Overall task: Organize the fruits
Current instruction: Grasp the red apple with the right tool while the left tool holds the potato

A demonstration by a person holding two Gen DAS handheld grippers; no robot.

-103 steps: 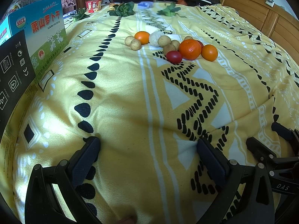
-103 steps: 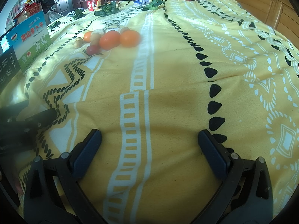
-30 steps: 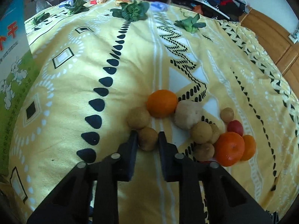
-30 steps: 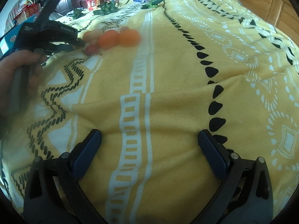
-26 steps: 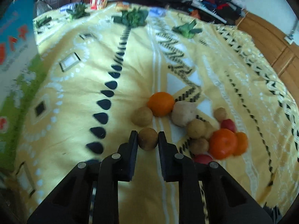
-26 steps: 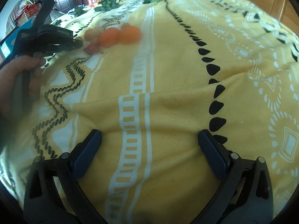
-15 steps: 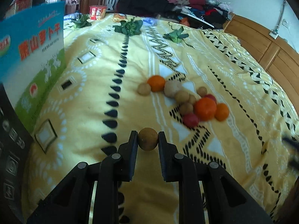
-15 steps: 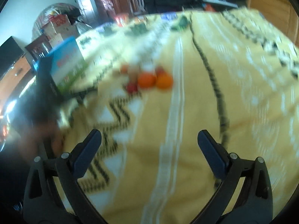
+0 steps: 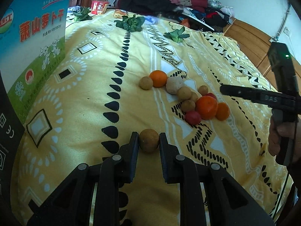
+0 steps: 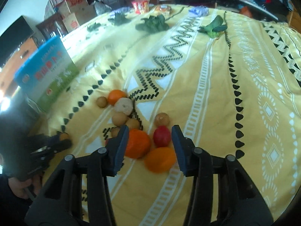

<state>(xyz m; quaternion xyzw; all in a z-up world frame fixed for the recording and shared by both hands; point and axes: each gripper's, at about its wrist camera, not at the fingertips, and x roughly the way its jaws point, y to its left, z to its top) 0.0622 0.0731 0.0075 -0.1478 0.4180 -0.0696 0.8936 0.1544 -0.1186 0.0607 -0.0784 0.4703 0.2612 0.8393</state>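
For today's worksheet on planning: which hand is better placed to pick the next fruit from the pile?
Right. The right gripper hovers over the pile, jaws closing around nothing yet; the left gripper already holds a brown fruit away from it.

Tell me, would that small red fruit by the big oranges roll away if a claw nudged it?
Probably. The red fruit looks round and smooth, so a nudge could roll it. The soft yellow bedspread and the neighbouring large orange might stop it soon. Its glossy skin may be slippery between the closing right claw.
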